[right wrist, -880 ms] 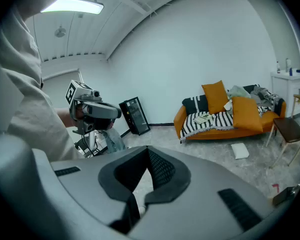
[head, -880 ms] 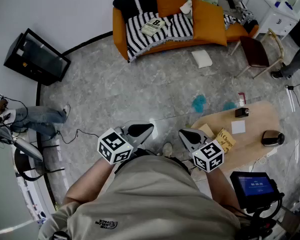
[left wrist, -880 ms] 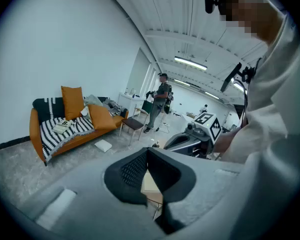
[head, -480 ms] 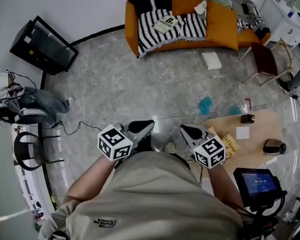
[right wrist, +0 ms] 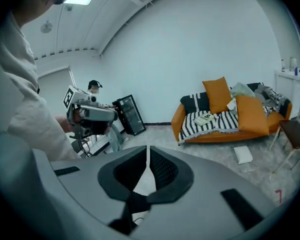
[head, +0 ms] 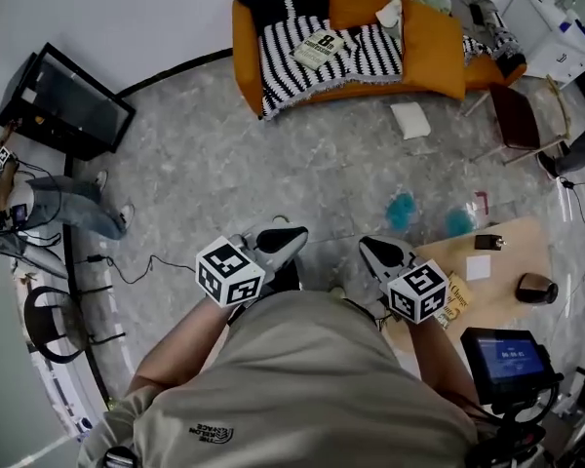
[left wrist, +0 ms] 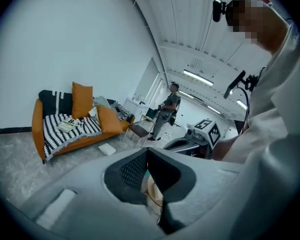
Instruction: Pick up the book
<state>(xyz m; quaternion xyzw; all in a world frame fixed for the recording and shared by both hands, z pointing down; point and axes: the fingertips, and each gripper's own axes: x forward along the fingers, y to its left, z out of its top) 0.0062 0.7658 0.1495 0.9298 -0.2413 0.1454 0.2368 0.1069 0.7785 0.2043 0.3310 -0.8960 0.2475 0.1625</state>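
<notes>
The book (head: 321, 47), pale with a big dark "8" on its cover, lies on a black-and-white striped blanket on the orange sofa (head: 442, 61) across the room. It also shows in the left gripper view as the book (left wrist: 69, 124) and in the right gripper view as the book (right wrist: 206, 118). My left gripper (head: 283, 237) and right gripper (head: 375, 252) are held close to my chest, far from the sofa. Both point a little downward at the floor. In each gripper view the jaws meet, left gripper (left wrist: 147, 153) and right gripper (right wrist: 148, 154), with nothing between them.
A wooden table (head: 502, 252) at my right holds a yellow book (head: 456, 297) and small items. A white pillow (head: 409, 120) and teal objects (head: 402, 210) lie on the floor. A chair (head: 512, 115), a black TV (head: 63, 105), a screen (head: 507, 359) and a person's legs (head: 63, 208) are around.
The head view has shifted slightly, so the sofa and table sit a bit differently in frame. The person's legs at the left moved. Both grippers stay shut in front of my chest.
</notes>
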